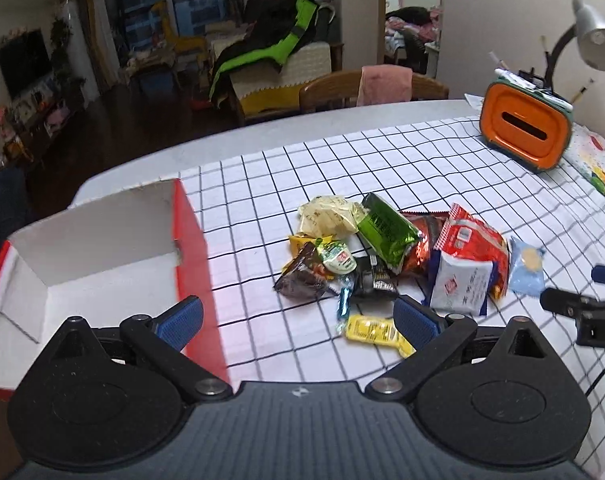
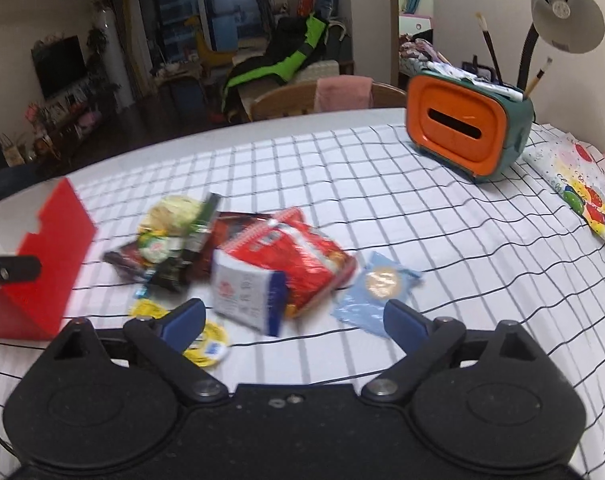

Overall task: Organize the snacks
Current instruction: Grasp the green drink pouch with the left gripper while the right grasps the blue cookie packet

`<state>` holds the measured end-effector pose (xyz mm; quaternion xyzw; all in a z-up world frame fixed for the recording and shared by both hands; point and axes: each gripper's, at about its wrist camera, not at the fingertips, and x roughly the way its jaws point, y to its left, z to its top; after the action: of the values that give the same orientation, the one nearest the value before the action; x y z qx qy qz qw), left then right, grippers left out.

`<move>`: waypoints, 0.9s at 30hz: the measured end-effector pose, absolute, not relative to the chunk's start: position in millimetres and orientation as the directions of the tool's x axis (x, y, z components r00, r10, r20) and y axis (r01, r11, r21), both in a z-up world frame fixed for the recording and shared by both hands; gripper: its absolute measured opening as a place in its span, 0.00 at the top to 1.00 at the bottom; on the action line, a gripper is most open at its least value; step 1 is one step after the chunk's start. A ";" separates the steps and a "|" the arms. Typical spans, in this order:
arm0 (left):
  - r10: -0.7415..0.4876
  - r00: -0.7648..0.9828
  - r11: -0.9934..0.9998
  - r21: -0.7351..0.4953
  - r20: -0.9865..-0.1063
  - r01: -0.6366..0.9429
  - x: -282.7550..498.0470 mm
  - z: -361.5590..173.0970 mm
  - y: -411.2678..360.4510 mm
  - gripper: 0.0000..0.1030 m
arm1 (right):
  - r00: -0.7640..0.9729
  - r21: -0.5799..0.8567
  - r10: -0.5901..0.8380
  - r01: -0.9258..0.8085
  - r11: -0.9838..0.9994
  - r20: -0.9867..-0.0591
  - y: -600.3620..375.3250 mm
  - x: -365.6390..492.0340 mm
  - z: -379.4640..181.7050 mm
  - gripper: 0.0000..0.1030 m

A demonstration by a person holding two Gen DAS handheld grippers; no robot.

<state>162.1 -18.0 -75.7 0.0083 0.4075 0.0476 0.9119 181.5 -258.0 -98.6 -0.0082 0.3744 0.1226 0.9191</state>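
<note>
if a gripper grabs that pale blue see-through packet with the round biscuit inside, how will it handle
The pale blue see-through packet lies flat at the pile's edge, so it is probably light. Its thin crinkled film would likely flex and slip between pads. The round biscuit inside may crack under a hard squeeze.

The tablecloth (image 1: 422, 160) is white with a thin black grid, and past its far edge the tabletop (image 1: 262, 132) shows plain pale grey. At the left edge stands a box (image 1: 102, 240), red outside and white inside. In the snack pile mid-cloth lie a glossy green packet (image 1: 386, 228), a pale yellow wrapper (image 1: 330, 216), a red packet with a white checked top (image 1: 476, 240), a white sachet with blue edges and red print (image 1: 460, 284), a light blue sachet showing a tan round biscuit (image 2: 382, 284), and a bright yellow sachet (image 1: 372, 330). Near the far right corner sits an orange-fronted, dark green holder (image 2: 462, 128). Both grippers (image 1: 298, 320) (image 2: 294, 320) are black with blue pads.
</note>
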 end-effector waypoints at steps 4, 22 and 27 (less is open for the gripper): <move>0.080 0.621 0.995 0.021 -0.779 -0.101 191.4 -86.4 -16.3 0.10 | 0.665 0.057 0.214 -0.250 0.967 -0.716 -268.8 205.3 -109.9 0.07; 0.044 0.494 0.970 -0.083 -0.868 -0.231 269.4 -120.6 -11.3 0.34 | 0.475 0.144 0.271 -0.287 0.947 -0.837 -310.8 301.1 -151.1 0.15; 0.024 0.466 0.928 -0.154 -0.885 -0.341 293.5 -122.8 -4.0 0.42 | 0.492 0.220 0.194 -0.004 0.976 -0.849 -313.6 312.7 -154.2 0.16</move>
<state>293.5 -4.0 -122.8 -0.1564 0.5054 0.1084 0.8417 312.7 -313.6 -154.2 0.0945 0.5008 0.0576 0.8585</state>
